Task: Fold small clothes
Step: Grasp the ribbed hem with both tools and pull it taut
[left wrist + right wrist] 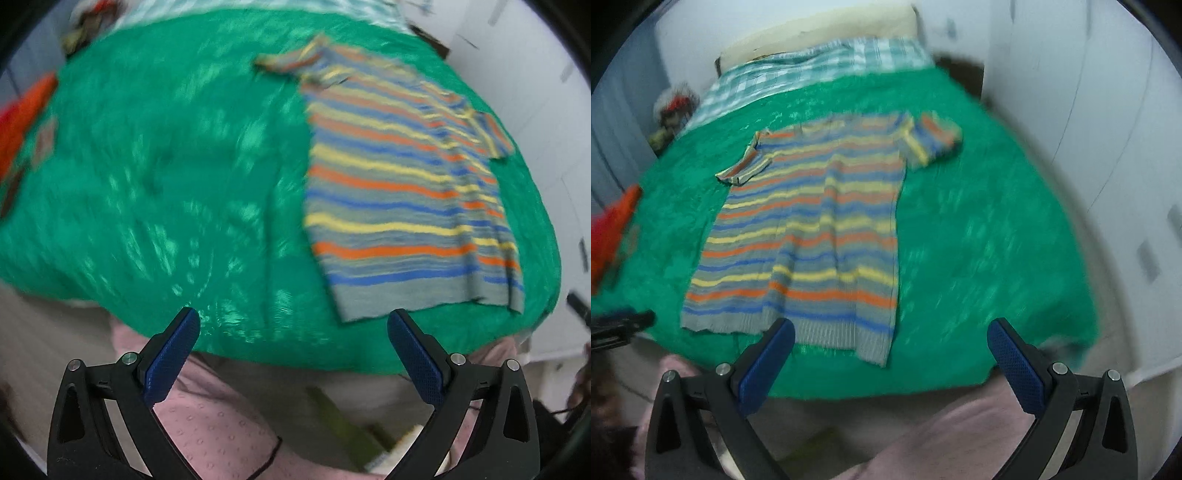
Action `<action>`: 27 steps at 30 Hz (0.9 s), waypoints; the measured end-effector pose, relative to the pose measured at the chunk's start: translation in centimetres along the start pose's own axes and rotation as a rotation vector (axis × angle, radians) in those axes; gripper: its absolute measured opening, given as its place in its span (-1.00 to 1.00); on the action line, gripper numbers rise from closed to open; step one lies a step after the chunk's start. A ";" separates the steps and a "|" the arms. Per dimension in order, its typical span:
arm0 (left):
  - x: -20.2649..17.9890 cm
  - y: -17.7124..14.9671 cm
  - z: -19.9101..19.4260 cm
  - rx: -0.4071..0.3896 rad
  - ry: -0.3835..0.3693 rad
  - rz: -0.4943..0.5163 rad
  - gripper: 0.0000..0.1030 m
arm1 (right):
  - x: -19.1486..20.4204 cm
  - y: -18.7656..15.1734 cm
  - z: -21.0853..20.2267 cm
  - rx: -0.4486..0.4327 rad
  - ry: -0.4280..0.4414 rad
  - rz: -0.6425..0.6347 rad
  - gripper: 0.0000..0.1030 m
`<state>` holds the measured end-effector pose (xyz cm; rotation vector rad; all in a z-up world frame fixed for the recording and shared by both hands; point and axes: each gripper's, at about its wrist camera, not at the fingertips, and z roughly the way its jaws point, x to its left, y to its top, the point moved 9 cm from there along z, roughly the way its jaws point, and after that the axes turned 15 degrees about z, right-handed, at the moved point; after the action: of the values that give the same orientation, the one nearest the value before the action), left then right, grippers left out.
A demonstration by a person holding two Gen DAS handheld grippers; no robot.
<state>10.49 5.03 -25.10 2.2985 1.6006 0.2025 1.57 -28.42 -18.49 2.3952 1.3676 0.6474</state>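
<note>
A small striped knit shirt point(402, 184) point(809, 236), grey with orange, yellow and blue bands, lies spread flat on a green bedspread point(166, 177) point(979, 229), hem toward me and both short sleeves out. My left gripper point(293, 321) is open and hovers off the bed's near edge, just left of the shirt's hem. My right gripper point(892, 332) is open too, held above the near edge by the hem's right corner. Neither holds anything. Both views are blurred by motion.
A checked pillow or sheet point(812, 70) lies at the head of the bed. Orange-red cloth point(613, 229) point(22, 114) sits at the bed's left side. White walls point(1071, 92) close in on the right. A person's pink-clad legs point(221, 424) are below the grippers.
</note>
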 end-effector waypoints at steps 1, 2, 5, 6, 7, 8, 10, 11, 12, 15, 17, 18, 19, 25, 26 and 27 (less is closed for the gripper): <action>0.0 0.1 1.1 0.007 -0.048 -0.013 0.95 | -0.7 -0.6 1.5 0.059 0.042 0.029 0.99; -0.3 0.4 1.9 0.006 -0.082 -0.015 0.93 | -0.8 -1.0 2.7 0.105 0.074 0.041 0.99; -2.8 1.5 3.6 0.003 -0.155 0.036 0.63 | 0.0 -1.4 6.2 0.200 0.264 0.128 0.81; -3.5 1.8 4.1 0.012 -0.154 0.056 0.53 | 0.0 -1.4 7.4 0.224 0.303 0.175 0.71; -4.1 2.1 4.6 0.026 -0.147 0.073 0.25 | -0.2 -1.4 8.6 0.240 0.315 0.215 0.43; -4.6 2.2 5.5 0.044 -0.121 0.090 -0.01 | -0.6 -1.4 9.9 0.258 0.320 0.258 0.08; -4.9 2.4 6.0 0.047 -0.108 0.100 -0.95 | -0.7 -1.7 11.8 0.299 0.381 0.338 -0.81; -5.0 2.5 5.8 0.047 -0.106 0.103 -0.93 | -0.7 -1.8 12.1 0.327 0.401 0.362 -0.88; -4.8 2.6 5.0 0.029 -0.107 0.105 -0.94 | -0.8 -1.8 12.1 0.337 0.402 0.379 -0.88; -3.3 2.4 1.8 -0.022 -0.076 0.126 -0.95 | -1.1 -0.3 8.9 0.279 0.373 0.316 -0.89; -2.2 2.0 0.4 -0.029 -0.068 0.121 -0.95 | -1.6 0.8 6.3 0.233 0.313 0.258 -0.92; -1.8 1.7 0.1 -0.023 -0.069 0.119 -0.95 | -1.7 1.0 5.4 0.228 0.290 0.234 -0.92; -1.7 1.4 0.3 -0.012 -0.058 0.129 -0.95 | -1.6 0.9 5.1 0.237 0.280 0.218 -0.92; -2.5 -0.6 4.3 0.087 0.014 0.148 -0.94 | -2.5 -2.4 9.5 0.328 0.092 0.121 -0.92; -2.7 -0.7 4.6 0.080 0.035 0.153 -0.94 | -2.8 -3.0 10.1 0.328 0.078 0.125 -0.93; -2.8 -0.4 4.8 0.078 0.046 0.154 -0.94 | -2.9 -3.2 10.4 0.322 0.074 0.128 -0.93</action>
<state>10.55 1.71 -29.50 2.4955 1.4779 0.2350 3.40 -29.77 -29.48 2.7557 1.4520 0.5910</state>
